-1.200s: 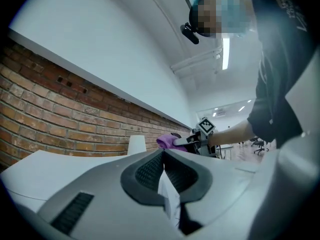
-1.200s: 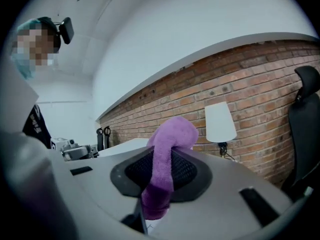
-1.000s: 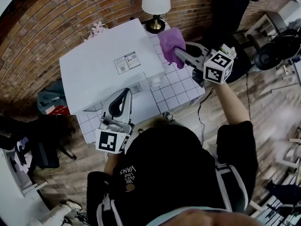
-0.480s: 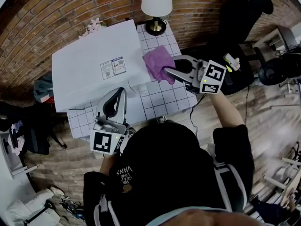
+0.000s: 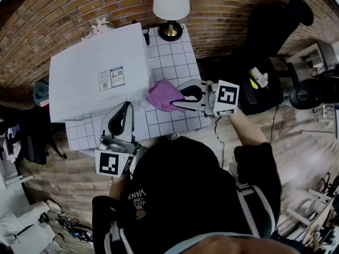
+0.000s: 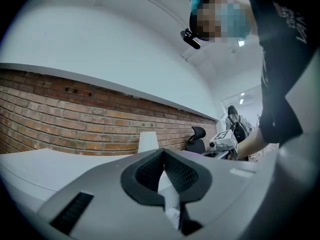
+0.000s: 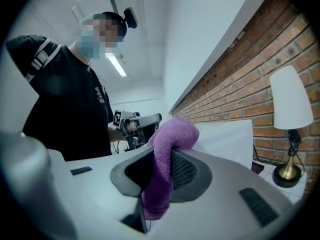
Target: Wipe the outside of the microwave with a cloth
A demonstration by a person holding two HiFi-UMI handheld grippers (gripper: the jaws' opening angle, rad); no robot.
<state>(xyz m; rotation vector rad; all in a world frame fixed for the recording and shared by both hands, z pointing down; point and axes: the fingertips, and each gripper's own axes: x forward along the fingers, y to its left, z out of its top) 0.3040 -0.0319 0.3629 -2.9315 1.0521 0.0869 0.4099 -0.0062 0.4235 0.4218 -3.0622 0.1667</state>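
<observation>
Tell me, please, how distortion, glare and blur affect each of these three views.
Head view: fisheye bows the brick wall, corners go black, the microwave is sharp. Left gripper view: the left tool is soft up close, no harsh glare. Right gripper view: the cloth is crisp; ceiling lights glare.

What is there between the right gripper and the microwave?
The purple cloth, clamped in the right gripper, lies between it and the microwave; the head view shows this.
</observation>
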